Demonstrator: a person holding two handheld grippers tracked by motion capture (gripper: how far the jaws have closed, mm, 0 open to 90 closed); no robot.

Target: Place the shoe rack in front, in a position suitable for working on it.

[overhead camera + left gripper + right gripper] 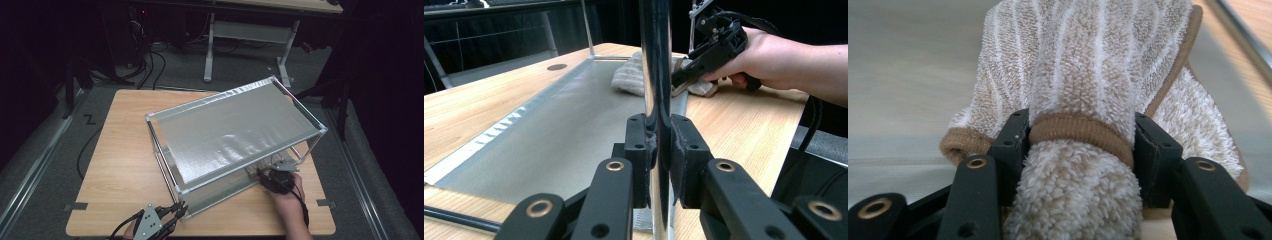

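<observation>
A metal rack [235, 130] with a silvery top sheet stands slantwise on the wooden table [125, 165]. My left gripper [181, 210] is at its near corner, shut on the shiny upright post [656, 60]; the pads [686, 150] press the post from both sides in the left gripper view [658, 145]. My right gripper [260, 175] reaches under the top sheet at the rack's right end. It is shut on a bunched beige striped towel [1083, 65] with a tan hem, pinched between the jaws [1080, 145]. The towel [629, 75] rests on the grey lower shelf [549, 135].
The rack's thin posts and top sheet stand close over the right gripper [681, 80] and the hand [774, 60] holding it. Bare wood lies left of the rack. Beyond the table are cables [150, 65] on the floor and a white desk frame [240, 35].
</observation>
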